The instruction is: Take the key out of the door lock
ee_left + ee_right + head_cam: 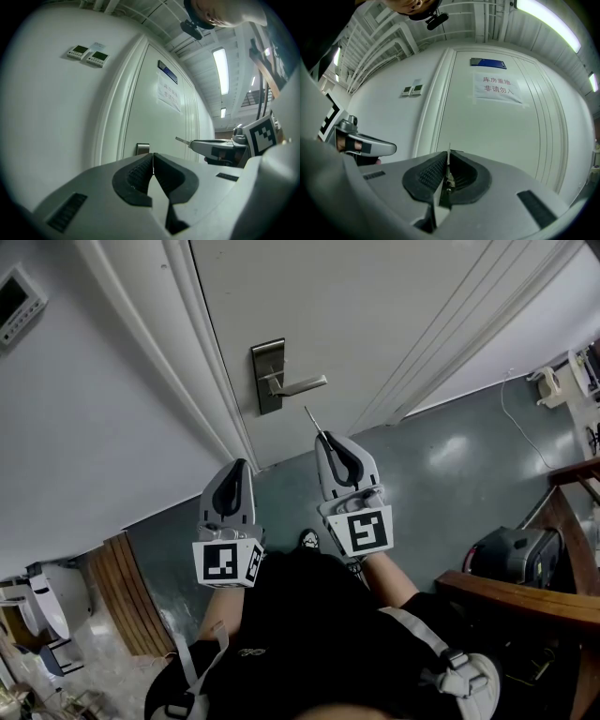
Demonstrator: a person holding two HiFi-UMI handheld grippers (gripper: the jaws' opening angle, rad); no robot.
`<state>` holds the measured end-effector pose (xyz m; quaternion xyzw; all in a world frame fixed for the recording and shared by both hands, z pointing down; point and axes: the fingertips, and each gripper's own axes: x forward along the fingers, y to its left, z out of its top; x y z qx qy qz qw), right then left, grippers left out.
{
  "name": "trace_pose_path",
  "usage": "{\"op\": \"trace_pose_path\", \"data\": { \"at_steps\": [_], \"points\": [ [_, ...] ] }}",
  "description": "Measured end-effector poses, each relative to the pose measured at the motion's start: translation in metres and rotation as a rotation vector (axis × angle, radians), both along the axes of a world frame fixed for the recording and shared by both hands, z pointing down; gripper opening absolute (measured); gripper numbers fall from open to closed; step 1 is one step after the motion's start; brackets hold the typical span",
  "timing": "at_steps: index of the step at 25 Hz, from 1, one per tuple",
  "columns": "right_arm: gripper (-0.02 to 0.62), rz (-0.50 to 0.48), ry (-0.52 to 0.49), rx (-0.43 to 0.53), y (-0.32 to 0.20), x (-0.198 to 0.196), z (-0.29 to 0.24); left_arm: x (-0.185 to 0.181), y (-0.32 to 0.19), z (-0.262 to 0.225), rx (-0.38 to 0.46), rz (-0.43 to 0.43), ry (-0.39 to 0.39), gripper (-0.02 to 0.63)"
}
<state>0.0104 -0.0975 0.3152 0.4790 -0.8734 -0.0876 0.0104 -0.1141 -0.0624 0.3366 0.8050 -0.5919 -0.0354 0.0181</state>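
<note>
A white door (394,306) carries a metal lock plate (269,376) with a lever handle (302,385). My right gripper (323,435) is shut on a thin metal key (312,420). Its blade sticks out past the fingertips toward the door, clear of the lock plate and below the handle. In the right gripper view the key (449,149) stands edge-on between the closed pads. My left gripper (241,463) hangs beside it to the left, shut with nothing in it. The left gripper view shows its own jaws (153,153) pressed together, the lock plate (142,148) beyond, and the key (182,140) at the right.
Two wall control panels (89,54) hang left of the door frame. A paper notice (496,86) and a blue plate (487,63) are on the door. Wooden furniture (525,596) and a dark bag (511,554) stand at the right, slatted wood (127,601) at the left.
</note>
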Motion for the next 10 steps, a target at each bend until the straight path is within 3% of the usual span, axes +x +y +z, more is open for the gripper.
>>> {"op": "trace_pose_path", "data": {
  "at_steps": [10],
  "points": [
    [0.031, 0.003, -0.001, -0.016, -0.0023, 0.009, 0.0043, 0.009, -0.0046, 0.0071, -0.021, 0.007, 0.003, 0.023]
  ]
}}
